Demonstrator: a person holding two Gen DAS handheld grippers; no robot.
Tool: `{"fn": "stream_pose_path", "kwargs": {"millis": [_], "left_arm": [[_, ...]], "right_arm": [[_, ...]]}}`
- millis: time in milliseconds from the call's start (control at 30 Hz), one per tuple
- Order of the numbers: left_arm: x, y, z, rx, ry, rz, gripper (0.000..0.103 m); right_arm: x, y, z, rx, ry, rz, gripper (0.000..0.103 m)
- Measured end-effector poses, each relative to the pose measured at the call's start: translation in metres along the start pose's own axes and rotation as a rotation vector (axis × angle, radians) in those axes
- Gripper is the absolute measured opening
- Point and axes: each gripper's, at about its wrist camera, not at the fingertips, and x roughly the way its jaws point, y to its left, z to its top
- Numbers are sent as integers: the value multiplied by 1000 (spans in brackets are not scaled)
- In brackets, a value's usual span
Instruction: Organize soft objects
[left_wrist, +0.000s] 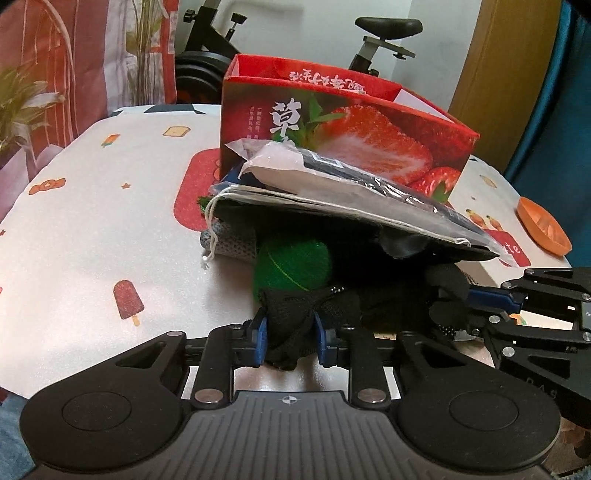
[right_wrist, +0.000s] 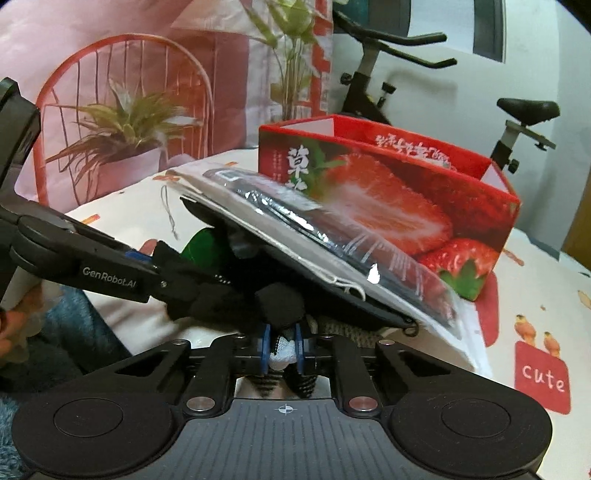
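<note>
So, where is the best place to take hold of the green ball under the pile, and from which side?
Grip the green ball across its round middle, coming from the bare tablecloth side at its left in the left wrist view. A flat plastic packet leans over its top, and black fabric covers its front.

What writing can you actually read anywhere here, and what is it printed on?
"GenRobot.AI": on the left gripper, seen from the right wrist.
"cute": red patch on the tablecloth.
"草": large white character on the strawberry box.
Unreadable: the box's small white columns and the upside-down characters on its inner wall.
</note>
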Motion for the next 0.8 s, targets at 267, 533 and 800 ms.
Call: {"fn": "stream_pose_path", "kwargs": {"millis": [267, 533, 800], "left_arm": [[-27, 12, 7, -37, -42, -78, 26], [-36, 12, 3, -29, -58, -91, 16], [-40, 11, 2, -15, -79, -98, 12]], "right_arm": [[-15, -3, 8, 16, -48, 44, 9], [-20, 4, 10, -6, -51, 81, 9], [-21, 2, 10, 7, -43, 80, 9]]}}
